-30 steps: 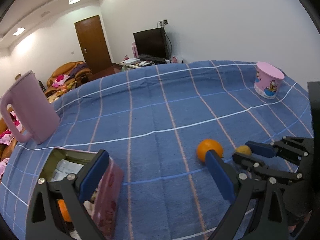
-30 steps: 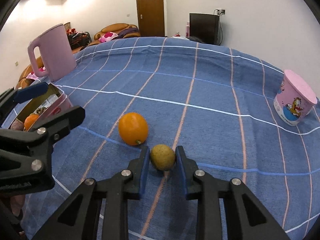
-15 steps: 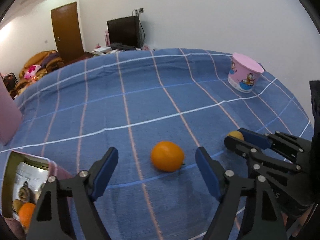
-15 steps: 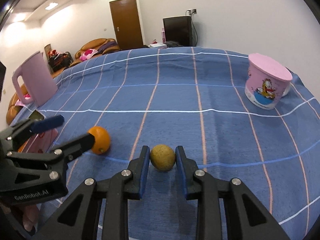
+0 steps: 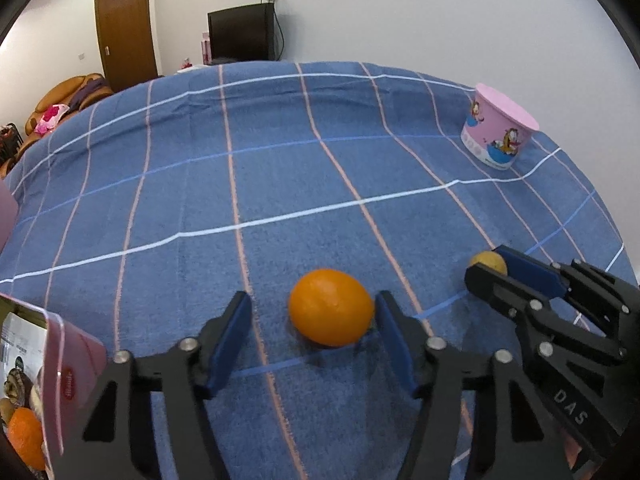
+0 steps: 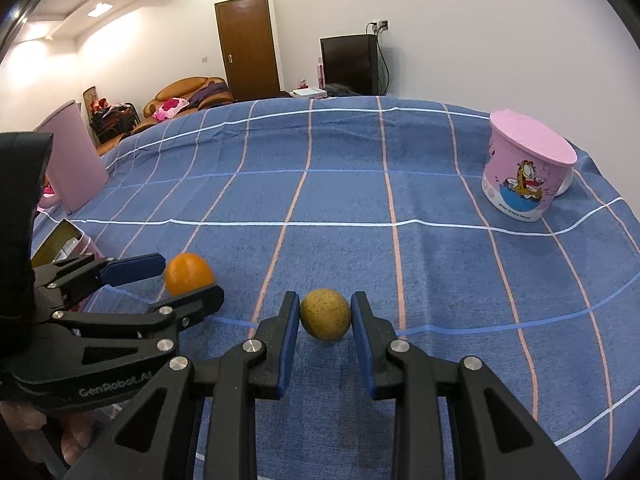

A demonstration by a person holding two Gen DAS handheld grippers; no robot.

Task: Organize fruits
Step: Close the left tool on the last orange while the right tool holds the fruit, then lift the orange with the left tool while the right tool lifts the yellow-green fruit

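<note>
Blue checked cloth (image 5: 280, 184) covers the bench, white and peach grid lines across it. Left gripper (image 5: 312, 336) sits low centre in the left wrist view — its jaws are closing around the orange (image 5: 330, 306), which lies on the cloth between the blue pads. Right pad looks touching or just beside the fruit's right edge; left pad stands clearly apart from it, gap visible. So not clamped on it yet. In the right wrist view the same orange (image 6: 188, 274) shows at left, between the left gripper's fingers (image 6: 136, 268).

Right gripper (image 6: 325, 318) is clenched on a small yellow-brown fruit (image 6: 325, 314), both pads pressed against its sides, lower centre of that frame. Whether the fruit rests on the cloth or is just off it — cannot tell. From the left wrist view the small fruit (image 5: 488, 262) peeks out at the tip of the right gripper, right edge of frame.

Pink box (image 5: 76, 384) at lower left of the left wrist view, open, another orange (image 5: 26, 438) inside along with some packets. Pink cartoon cup (image 6: 526, 168) stands upside down at the right, well apart from both fruits. Pink jug (image 6: 74, 162) at far left. Behind the bench: brown door (image 6: 248, 46), dark TV (image 6: 348, 64), orange sofa (image 6: 182, 100).
</note>
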